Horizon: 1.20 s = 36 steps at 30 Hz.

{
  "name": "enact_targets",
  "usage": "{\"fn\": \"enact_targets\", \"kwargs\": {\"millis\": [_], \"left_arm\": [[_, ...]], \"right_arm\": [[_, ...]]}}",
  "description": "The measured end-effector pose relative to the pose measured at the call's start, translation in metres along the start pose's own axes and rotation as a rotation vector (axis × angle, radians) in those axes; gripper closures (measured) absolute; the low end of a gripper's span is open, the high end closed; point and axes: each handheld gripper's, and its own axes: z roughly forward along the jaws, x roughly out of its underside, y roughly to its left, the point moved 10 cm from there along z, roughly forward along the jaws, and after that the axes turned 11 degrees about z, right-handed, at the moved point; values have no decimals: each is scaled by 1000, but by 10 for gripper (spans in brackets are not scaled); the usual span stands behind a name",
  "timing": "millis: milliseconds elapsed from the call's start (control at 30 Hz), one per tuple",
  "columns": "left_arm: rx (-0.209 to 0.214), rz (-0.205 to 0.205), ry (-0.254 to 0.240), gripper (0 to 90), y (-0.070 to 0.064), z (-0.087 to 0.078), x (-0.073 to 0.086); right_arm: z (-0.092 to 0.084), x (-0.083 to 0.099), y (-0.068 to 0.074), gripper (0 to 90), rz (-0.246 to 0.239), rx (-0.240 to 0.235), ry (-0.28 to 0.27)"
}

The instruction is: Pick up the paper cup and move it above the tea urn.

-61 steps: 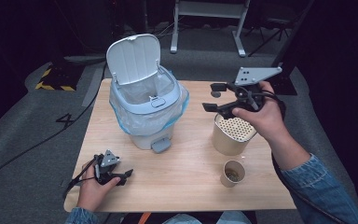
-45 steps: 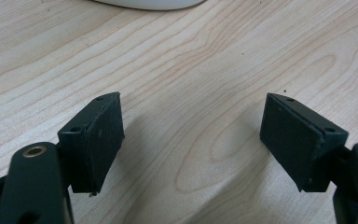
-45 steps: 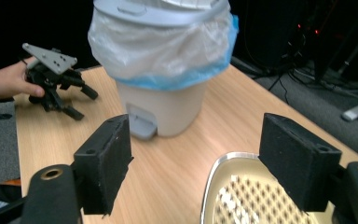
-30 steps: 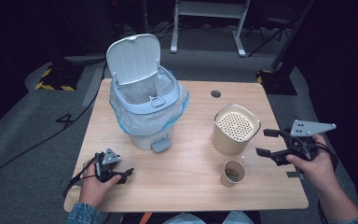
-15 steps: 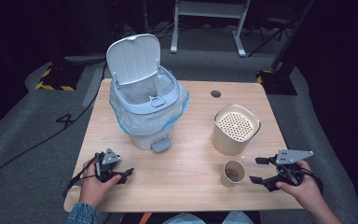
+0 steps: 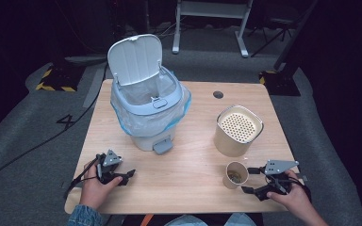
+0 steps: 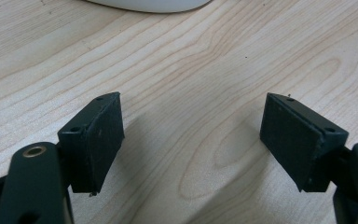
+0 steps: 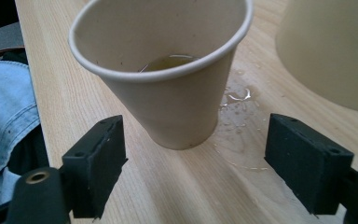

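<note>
A small paper cup (image 6: 235, 174) (image 8: 168, 70) with yellowish liquid in it stands near the table's front right. My right gripper (image 6: 248, 180) (image 8: 193, 161) sits low just right of it, open, its jaws level with the cup's base and apart from it. Behind the cup stands a beige canister (image 6: 238, 130) with a perforated top (image 8: 335, 46). A pale blue pedal bin (image 6: 148, 110) with a plastic liner and raised lid is at centre left. My left gripper (image 6: 131, 174) (image 7: 191, 140) rests open on bare wood at the front left.
A small puddle (image 8: 240, 100) wets the wood beside the cup's base. The wooden table (image 6: 188, 188) has a round cable hole (image 6: 218, 94) at the back. A denim sleeve (image 8: 4, 102) lies beyond the front edge. Dark floor surrounds the table.
My right gripper came down from above the canister to the front right, then moved left and lower to the paper cup. The left gripper stayed put.
</note>
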Motion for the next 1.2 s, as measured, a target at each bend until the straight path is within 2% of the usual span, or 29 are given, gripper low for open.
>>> {"fn": "enact_targets", "kwargs": {"millis": [167, 667, 700, 733, 1033, 1067, 1200], "left_arm": [[0, 0, 0, 219, 0, 0, 0], [0, 0, 0, 219, 0, 0, 0], [0, 0, 0, 219, 0, 0, 0], [0, 0, 0, 219, 0, 0, 0], [0, 0, 0, 219, 0, 0, 0], [0, 0, 0, 219, 0, 0, 0], [0, 0, 0, 218, 0, 0, 0]], "right_arm": [[12, 2, 4, 201, 18, -3, -15], [34, -11, 15, 194, -27, -16, -52], [35, -11, 15, 198, -30, -15, -53], [37, -12, 15, 260, -31, -13, -62], [36, -14, 16, 285, -30, -17, -79], [33, -19, 18, 288, -14, -34, -102], [27, -26, 19, 288, -19, -36, -120]]}}
